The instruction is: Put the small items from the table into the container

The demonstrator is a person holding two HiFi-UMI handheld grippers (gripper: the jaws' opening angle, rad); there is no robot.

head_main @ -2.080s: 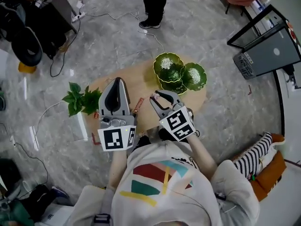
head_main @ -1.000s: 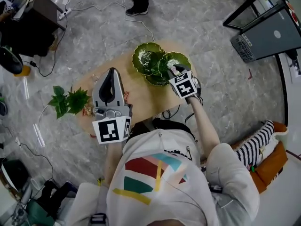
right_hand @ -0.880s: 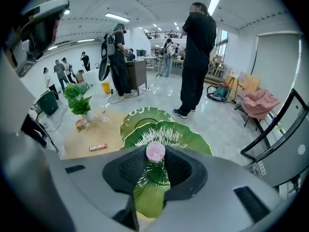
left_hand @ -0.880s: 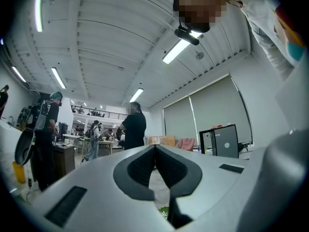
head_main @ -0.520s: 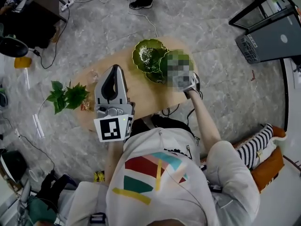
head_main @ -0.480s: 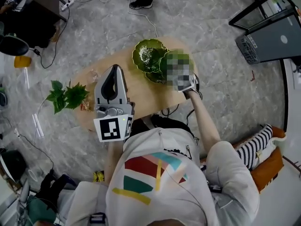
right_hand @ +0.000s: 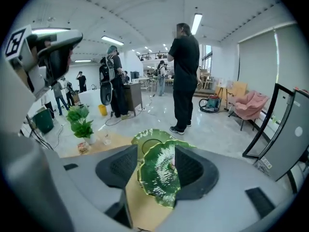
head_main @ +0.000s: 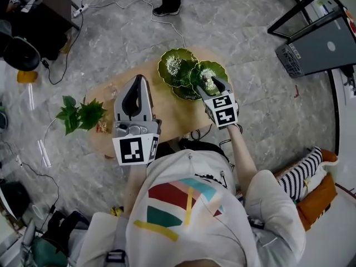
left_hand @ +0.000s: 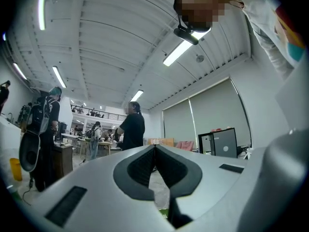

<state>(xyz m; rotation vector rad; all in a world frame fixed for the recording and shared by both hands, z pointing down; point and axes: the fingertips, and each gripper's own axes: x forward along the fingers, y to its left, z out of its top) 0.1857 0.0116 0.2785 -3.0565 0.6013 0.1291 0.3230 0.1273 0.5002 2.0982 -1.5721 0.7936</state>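
Three green leaf-shaped bowls cluster at the far end of the wooden table [head_main: 167, 113]. My right gripper [head_main: 212, 84] hangs over the right-hand bowl [head_main: 201, 70]. Its jaws are opening and stand wide apart, with nothing pressed between the pads. In the right gripper view [right_hand: 155, 153] that bowl [right_hand: 161, 178] shows in the gap below. My left gripper [head_main: 138, 82] hovers level over the table's left half. Its jaws meet in a thin line in the left gripper view [left_hand: 154, 147]. A small packet [head_main: 102, 128] lies near the table's left edge.
A potted plant [head_main: 78, 114] stands at the table's left end, with a small glass [right_hand: 105, 139] near it. A person in black [right_hand: 185, 76] stands beyond the bowls. A dark framed cabinet [head_main: 317, 35] stands on the floor at right. Cables trail across the floor.
My right gripper went from the table's front edge to over the right bowl, then drew back slightly with its jaws spread. The left gripper stayed where it was.
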